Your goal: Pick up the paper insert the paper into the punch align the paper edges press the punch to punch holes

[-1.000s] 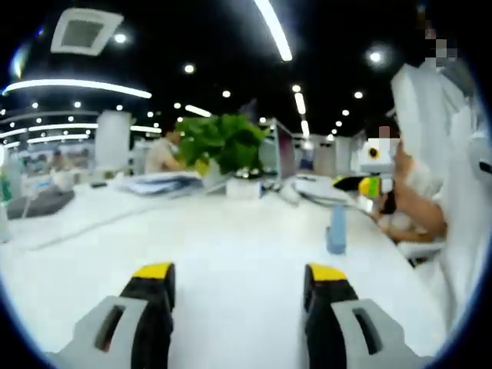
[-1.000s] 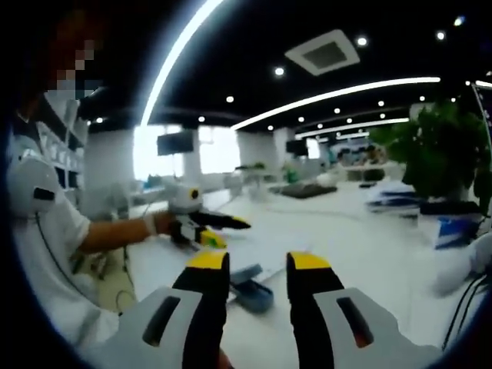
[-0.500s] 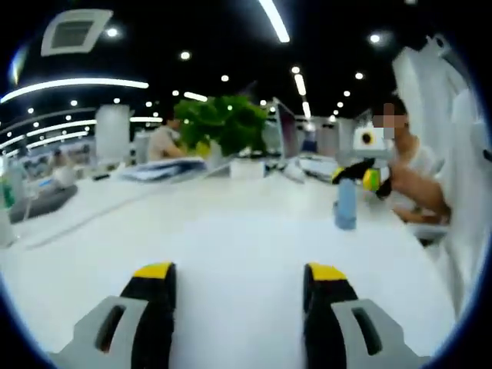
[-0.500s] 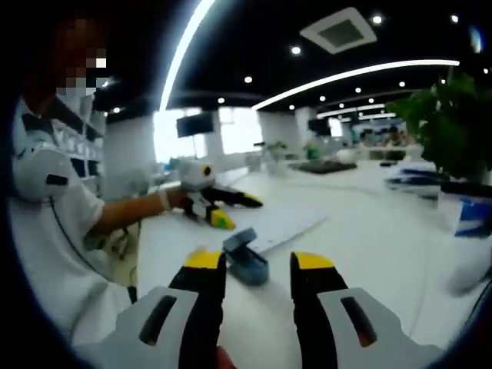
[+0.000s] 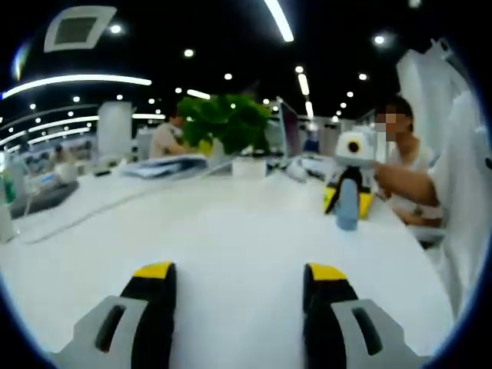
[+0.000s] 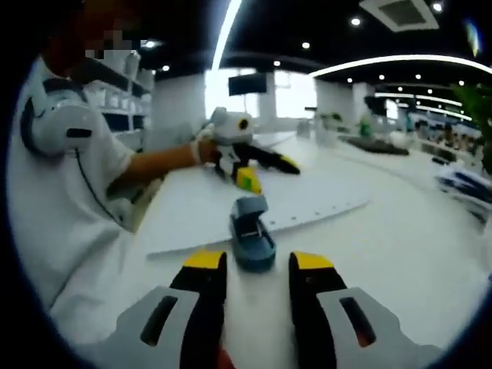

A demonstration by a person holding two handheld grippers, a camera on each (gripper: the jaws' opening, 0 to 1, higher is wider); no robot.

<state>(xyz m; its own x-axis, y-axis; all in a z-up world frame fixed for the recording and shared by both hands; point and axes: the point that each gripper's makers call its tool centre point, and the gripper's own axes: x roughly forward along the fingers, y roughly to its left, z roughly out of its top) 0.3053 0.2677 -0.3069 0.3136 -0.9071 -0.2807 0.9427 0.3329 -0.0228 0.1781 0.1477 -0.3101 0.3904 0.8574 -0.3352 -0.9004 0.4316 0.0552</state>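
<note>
White table (image 5: 231,246), dark lit ceiling (image 5: 192,31)

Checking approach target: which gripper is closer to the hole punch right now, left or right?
The right gripper: the blue hole punch sits just ahead of its open yellow-tipped jaws. The left gripper hovers farther off, above the paper beyond the punch.

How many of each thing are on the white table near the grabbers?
Hole punch: 1
Paper sheet: 1
Potted plant: 1
Grippers: 2, left gripper and right gripper
Total: 5
</note>
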